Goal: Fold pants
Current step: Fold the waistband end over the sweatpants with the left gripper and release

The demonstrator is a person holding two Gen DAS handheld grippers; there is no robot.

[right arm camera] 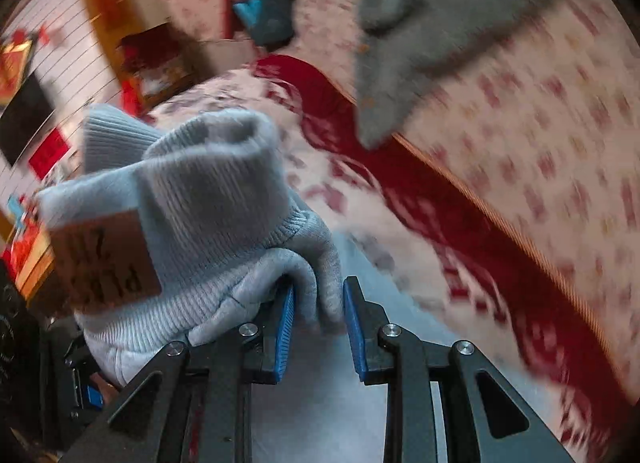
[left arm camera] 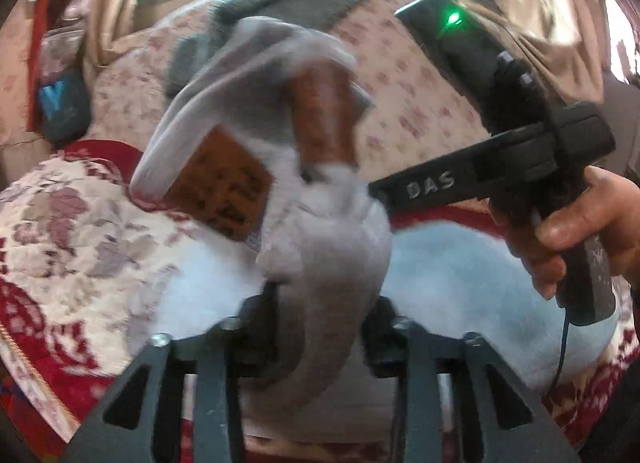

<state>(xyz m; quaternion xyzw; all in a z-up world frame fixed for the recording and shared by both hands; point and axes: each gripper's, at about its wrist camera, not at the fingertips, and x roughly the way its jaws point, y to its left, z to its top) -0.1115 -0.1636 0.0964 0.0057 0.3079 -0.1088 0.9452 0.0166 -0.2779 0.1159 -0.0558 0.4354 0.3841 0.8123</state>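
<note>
Light grey knit pants (right arm camera: 224, 199) hung bunched between both grippers above a bed with a red-and-cream floral bedspread (left arm camera: 60, 223). The right gripper (right arm camera: 319, 315) was clamped narrowly on a fold of the fabric, its blue pads (right arm camera: 285, 327) pressing it. The left gripper (left arm camera: 316, 339) stood partly open with cloth draped between its fingers; its pads were hidden, so contact could not be told. A brown paper tag (right arm camera: 106, 259) hung at 9 o'clock. A dark grey garment (right arm camera: 440, 23) lay at 1 o'clock.
</note>
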